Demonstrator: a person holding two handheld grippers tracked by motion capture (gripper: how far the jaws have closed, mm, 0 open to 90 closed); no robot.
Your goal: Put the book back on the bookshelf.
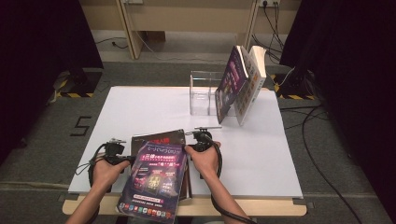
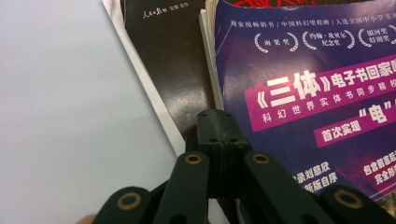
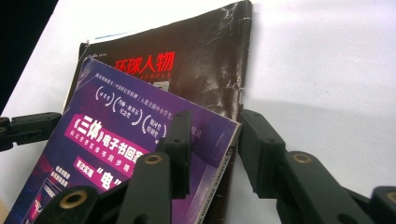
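I am at the pick-up step: getting the purple book (image 1: 154,179) off the dark magazine (image 1: 159,137) it lies on, at the near edge of the white table top (image 1: 261,154), its near end past the table edge. My left gripper (image 1: 132,158) has its jaws pressed together at the book's left edge — I cannot tell from the left gripper view whether they pinch the cover or merely rest against it. My right gripper (image 3: 212,135) straddles the book's far right corner, one finger above the cover and the other off beside the spine; the jaws stand partly apart and do not press on it yet.

As I judge it, the next move calls for closing the right jaws on that corner without catching the magazine beneath, then lifting both hands together so the book stays flat, and carrying it toward the clear acrylic stand (image 1: 204,93) at the far side.

The count — one purple book under my hands, one dark magazine beneath it, two books leaning upright against the stand (image 1: 240,84), one stand, two grippers.
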